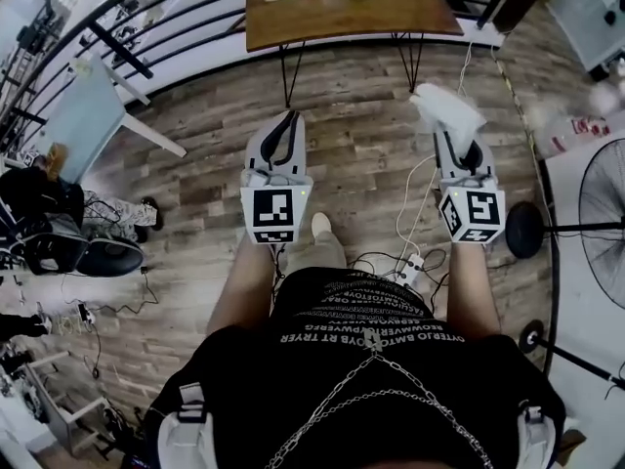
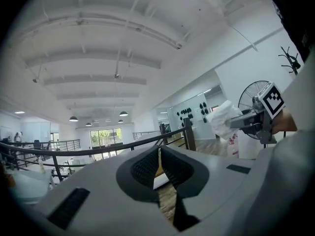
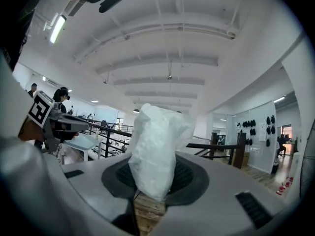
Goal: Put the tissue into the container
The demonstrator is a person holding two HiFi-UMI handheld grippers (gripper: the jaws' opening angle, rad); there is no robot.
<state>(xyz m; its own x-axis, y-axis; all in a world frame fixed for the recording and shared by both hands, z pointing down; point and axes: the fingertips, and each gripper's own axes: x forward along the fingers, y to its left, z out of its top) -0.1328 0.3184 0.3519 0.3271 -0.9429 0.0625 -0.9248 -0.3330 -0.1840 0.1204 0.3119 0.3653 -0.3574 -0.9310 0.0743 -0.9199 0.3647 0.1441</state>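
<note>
The tissue (image 1: 446,112) is a crumpled white wad standing up out of the right tongs (image 1: 459,152), pinched near its lower end while most of it billows free above the pads; the right gripper view shows the tissue (image 3: 155,151) filling the gap between the jaws, so those tongs are closed on it, part-way shut around soft bulk. It is up in the air over the wooden floor, well apart from the worktop (image 1: 332,20) ahead. A few small things sit on the worktop's far edge, and I cannot tell from here which is the container. The left tongs (image 1: 286,125) are level beside the right ones, drawn in to a thin slit with nothing between them. To my eye the step in hand is the carry. The squeeze should stay just as it is, firm enough that the loose top does not tug the wad out. The hand should go straight to the worktop, stop with the tissue right over the container's mouth, and sink it inside before the jaws part, since something this light may cling to a pad or drift off. The empty left tongs could steady the container if it looks likely to tip.
</note>
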